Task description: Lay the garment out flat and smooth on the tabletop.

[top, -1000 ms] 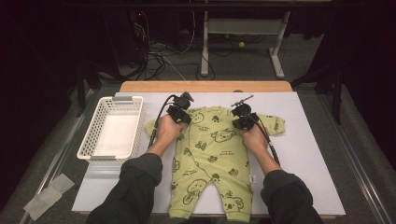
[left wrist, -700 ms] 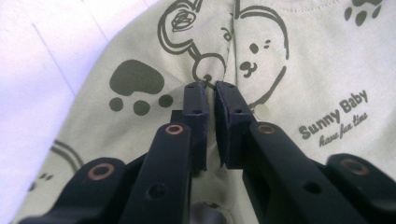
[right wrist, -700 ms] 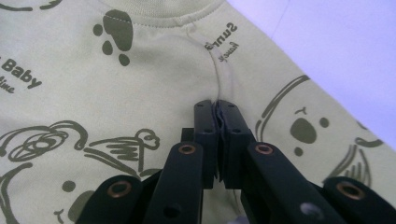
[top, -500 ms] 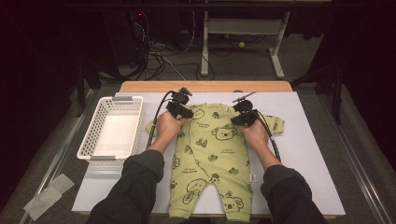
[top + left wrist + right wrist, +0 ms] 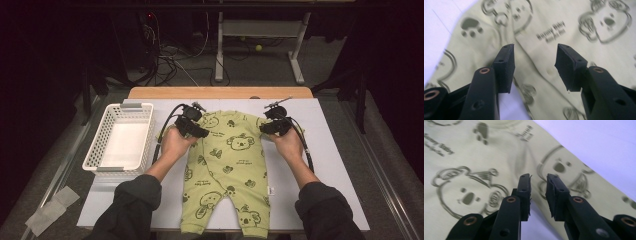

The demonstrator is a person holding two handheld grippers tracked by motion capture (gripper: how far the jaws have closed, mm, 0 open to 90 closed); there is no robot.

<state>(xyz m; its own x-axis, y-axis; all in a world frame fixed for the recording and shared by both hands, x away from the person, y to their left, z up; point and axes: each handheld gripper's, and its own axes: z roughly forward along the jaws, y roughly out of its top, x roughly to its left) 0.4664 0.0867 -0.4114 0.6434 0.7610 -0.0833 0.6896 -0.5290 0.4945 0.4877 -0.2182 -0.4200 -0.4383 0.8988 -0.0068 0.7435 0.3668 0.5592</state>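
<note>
On the white mat [image 5: 330, 165] lies a pale green baby romper [image 5: 227, 170] with koala prints, spread flat with the legs pointing toward the person. Left gripper [image 5: 196, 126] hangs over its left shoulder area; its jaws have just been opening and stand well apart with nothing between them, just cloth underneath. Right gripper [image 5: 272, 125] sits at the opposite shoulder, jaws just opened to a narrow gap, gripping nothing. White basket [image 5: 100, 159] sits just left of the romper.
</note>
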